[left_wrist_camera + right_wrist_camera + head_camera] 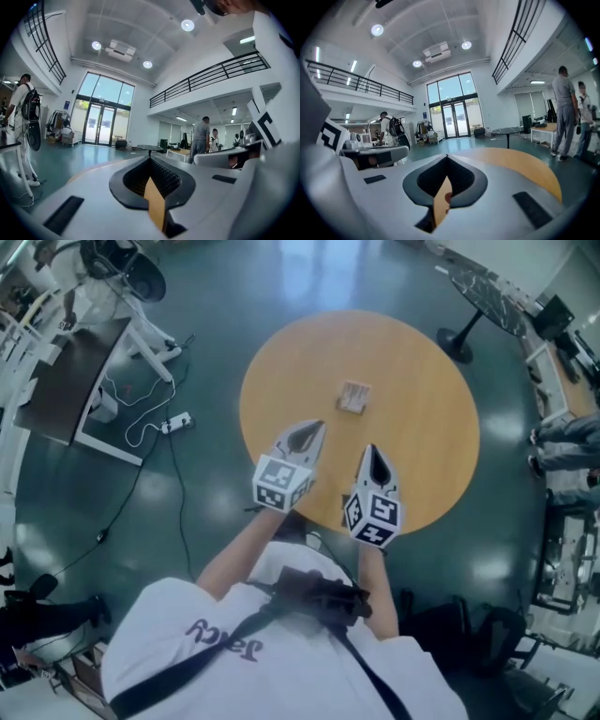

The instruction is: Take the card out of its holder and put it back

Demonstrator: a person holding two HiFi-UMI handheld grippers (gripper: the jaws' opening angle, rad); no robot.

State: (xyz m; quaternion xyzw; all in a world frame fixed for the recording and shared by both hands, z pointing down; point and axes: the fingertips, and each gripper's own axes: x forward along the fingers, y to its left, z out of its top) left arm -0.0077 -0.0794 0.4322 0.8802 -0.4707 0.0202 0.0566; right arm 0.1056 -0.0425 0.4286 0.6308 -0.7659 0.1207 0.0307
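Head view: card holder [354, 397] sitting mid-bench [281, 362]; card not separable from holder at this size. Left tongs [314, 430] and right tongs [371, 454] hovering over near side of bench, apart from holder.

Left gripper view: left tongs [150, 160] pressing together, pinching nothing; holder out of frame.

Right gripper view: right tongs [446, 157] likewise pressing together, empty.

Handling estimate: card probably light, thin, slick. Advising pinch across flat faces at exposed upper edge, with other tongs bracing light holder against sliding.

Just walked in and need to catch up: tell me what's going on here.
A person at a round wooden table holds a gripper in each hand. The left gripper and right gripper are both shut and empty, held over the table's near side. The card holder sits further out on the table, untouched.
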